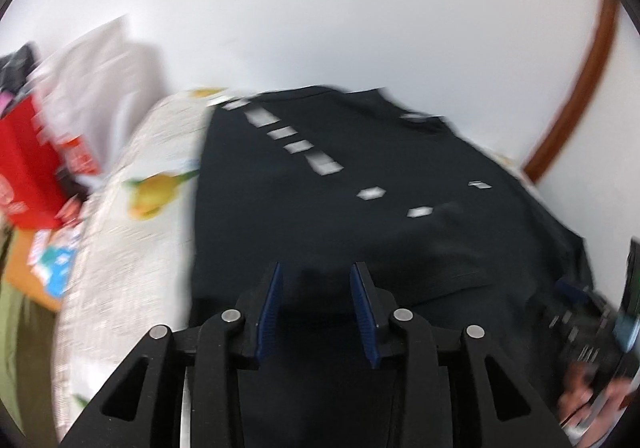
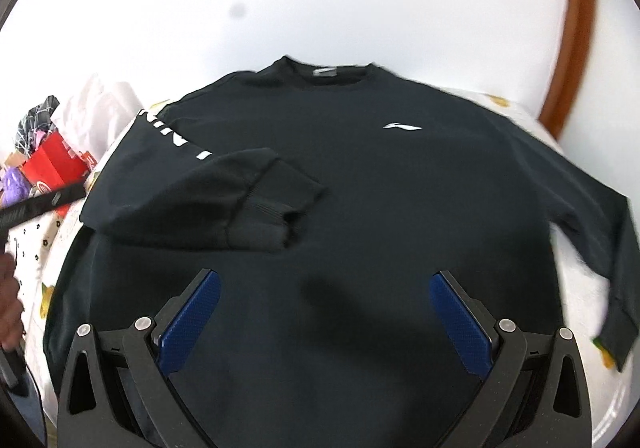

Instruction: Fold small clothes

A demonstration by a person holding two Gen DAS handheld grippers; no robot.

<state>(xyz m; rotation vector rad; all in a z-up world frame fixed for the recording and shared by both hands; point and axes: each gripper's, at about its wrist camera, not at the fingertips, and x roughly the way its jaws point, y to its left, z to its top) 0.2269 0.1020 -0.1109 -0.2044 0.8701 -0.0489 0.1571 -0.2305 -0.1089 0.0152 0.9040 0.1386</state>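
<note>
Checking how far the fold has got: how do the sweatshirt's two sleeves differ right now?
The left sleeve is folded in, its cuff lying on the sweatshirt's chest; the right sleeve stretches outward, cuff past the body on the printed cover. The left one shows white lettering; none is visible on the right. Both are black with ribbed cuffs.

A tabletop (image 2: pixel 576 152) under a pale cloth printed with yellow fruit is carrying a black sweatshirt (image 2: pixel 360 176), which is lying flat, chest up, collar at the far edge. One sleeve (image 2: pixel 224 200) is lying folded across the body; the other sleeve (image 2: pixel 600 232) is trailing over the cloth towards the near edge. The cloth is showing on both sides.
</note>
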